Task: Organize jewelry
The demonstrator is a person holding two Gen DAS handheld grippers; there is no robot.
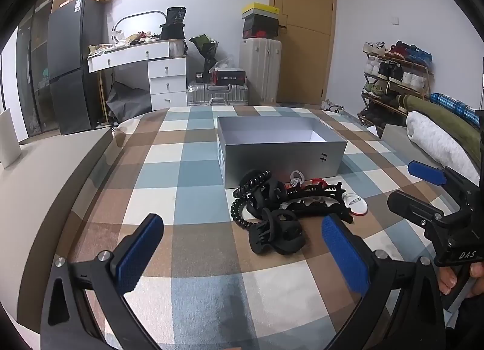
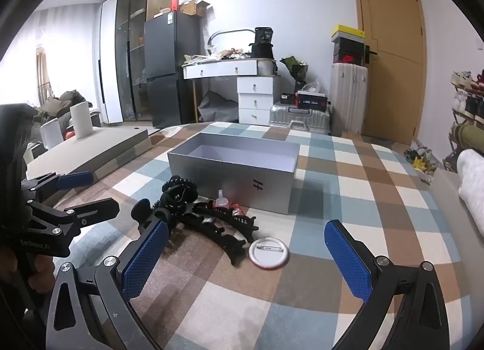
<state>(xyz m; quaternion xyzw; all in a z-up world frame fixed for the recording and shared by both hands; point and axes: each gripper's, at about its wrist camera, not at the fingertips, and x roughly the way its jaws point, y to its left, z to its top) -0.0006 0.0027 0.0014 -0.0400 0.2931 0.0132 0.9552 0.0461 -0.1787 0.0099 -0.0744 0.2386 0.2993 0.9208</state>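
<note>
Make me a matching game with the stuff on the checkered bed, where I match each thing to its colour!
Things:
1. open box
2. coiled hair tie
3. round pin badge
4. gripper pads

Colours:
A. white
B. blue
C. silver
D. black

Right pairs: 1-C, 2-D, 3-A, 4-B

Your open, empty grey cardboard box [image 1: 281, 150] sits upright on the checked cloth. Just before it lies a tangled heap — black plastic hair claws [image 1: 276, 230], a black coiled hair tie [image 1: 242, 199], a round white pin badge [image 2: 268, 251] lying flat.
</note>
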